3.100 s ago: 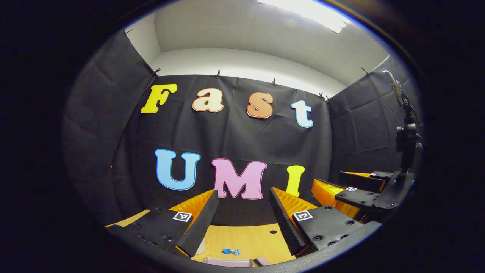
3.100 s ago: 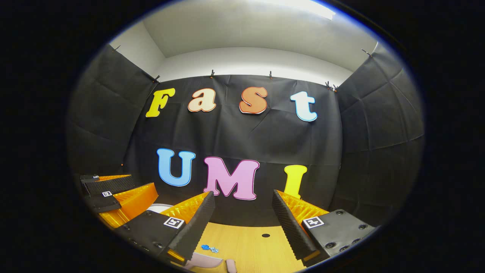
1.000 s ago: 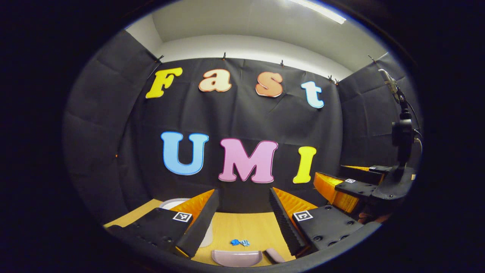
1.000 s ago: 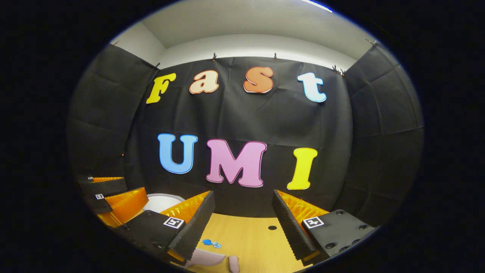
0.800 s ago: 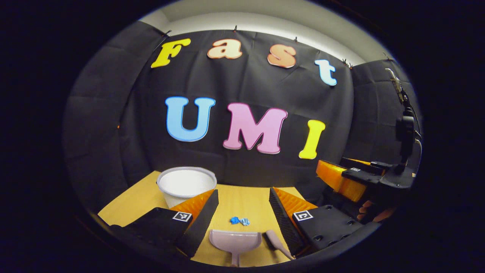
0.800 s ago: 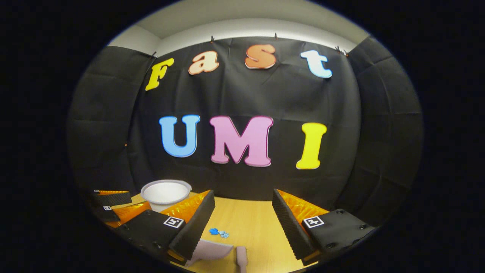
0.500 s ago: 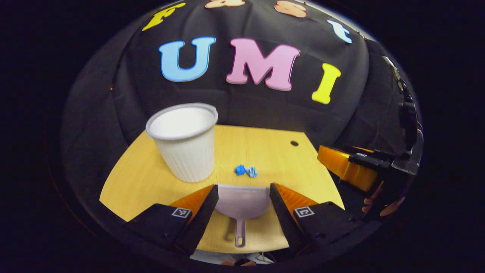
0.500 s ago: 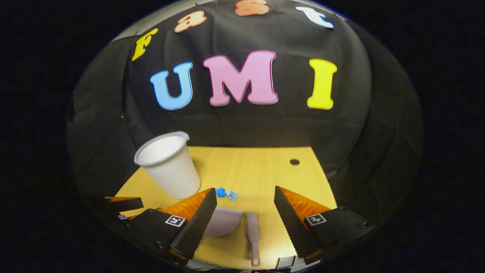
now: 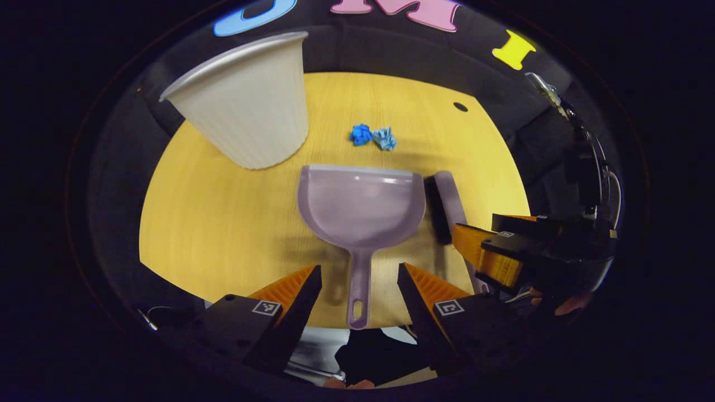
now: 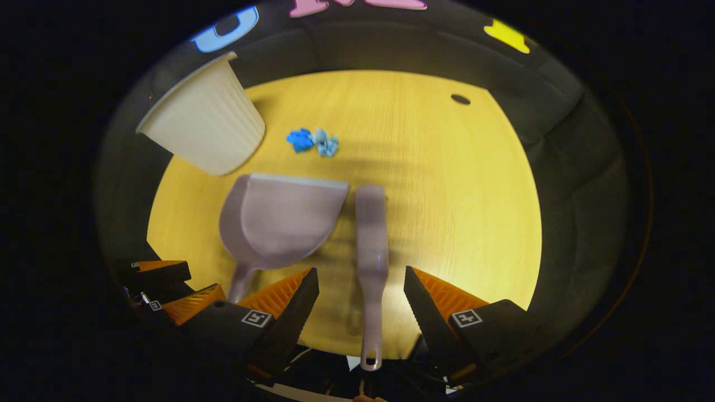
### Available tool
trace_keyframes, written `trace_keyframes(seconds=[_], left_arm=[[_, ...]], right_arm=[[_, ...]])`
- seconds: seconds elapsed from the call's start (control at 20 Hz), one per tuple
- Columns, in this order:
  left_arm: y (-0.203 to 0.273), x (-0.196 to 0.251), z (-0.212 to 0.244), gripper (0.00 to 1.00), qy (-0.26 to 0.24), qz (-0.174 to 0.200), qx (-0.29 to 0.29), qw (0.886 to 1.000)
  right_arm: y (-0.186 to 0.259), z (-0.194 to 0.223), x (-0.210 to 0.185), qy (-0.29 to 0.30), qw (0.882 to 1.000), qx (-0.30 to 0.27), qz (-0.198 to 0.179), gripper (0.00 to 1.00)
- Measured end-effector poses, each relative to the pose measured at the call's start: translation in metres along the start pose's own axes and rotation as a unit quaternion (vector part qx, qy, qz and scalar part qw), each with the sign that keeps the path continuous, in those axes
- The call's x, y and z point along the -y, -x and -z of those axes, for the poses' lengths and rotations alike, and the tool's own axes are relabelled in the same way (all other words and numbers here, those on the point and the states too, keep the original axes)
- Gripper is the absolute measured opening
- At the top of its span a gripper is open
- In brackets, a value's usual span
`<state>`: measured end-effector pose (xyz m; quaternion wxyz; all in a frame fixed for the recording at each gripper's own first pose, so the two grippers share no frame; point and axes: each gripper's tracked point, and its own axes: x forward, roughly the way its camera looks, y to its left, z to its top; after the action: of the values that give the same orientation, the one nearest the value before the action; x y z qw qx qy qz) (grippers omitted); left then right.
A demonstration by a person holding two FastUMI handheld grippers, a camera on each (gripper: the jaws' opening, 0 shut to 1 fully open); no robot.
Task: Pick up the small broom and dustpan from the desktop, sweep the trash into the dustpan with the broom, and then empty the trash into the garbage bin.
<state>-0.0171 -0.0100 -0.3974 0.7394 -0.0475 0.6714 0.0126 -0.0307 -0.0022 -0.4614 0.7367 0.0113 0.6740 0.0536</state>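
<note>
Nothing grasped yet: both grippers' fingers spread above dustpan (image 9: 360,204) and broom (image 10: 371,234) handles, trash (image 9: 373,136) unswept on desk (image 9: 223,212).

Wooden desktop (image 9: 223,212) (small dark hole (image 9: 460,106) near far edge)
</note>
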Motion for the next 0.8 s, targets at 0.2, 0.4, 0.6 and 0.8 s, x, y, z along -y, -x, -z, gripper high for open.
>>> trace_keyframes(seconds=[0.2, 0.4, 0.6, 0.8], left_arm=[[-0.019, -0.007, -0.003, 0.83, 0.013, -0.011, -0.073, 0.997], [-0.027, 0.001, -0.020, 0.83, -0.019, -0.020, -0.090, 0.996], [-0.043, 0.001, -0.027, 0.69, 0.005, -0.011, -0.129, 0.992], [-0.044, 0.004, -0.023, 0.32, -0.012, -0.007, -0.150, 0.989]], right_arm=[[-0.018, 0.029, 0.016, 0.026, 0.996, -0.077, 0.030, 0.99], [-0.041, 0.041, 0.020, 0.035, 0.991, -0.121, 0.039, 0.99], [-0.046, 0.030, 0.015, 0.018, 0.991, -0.127, 0.032, 0.57], [-0.043, 0.026, 0.015, 0.012, 0.991, -0.135, 0.006, 0.37]])
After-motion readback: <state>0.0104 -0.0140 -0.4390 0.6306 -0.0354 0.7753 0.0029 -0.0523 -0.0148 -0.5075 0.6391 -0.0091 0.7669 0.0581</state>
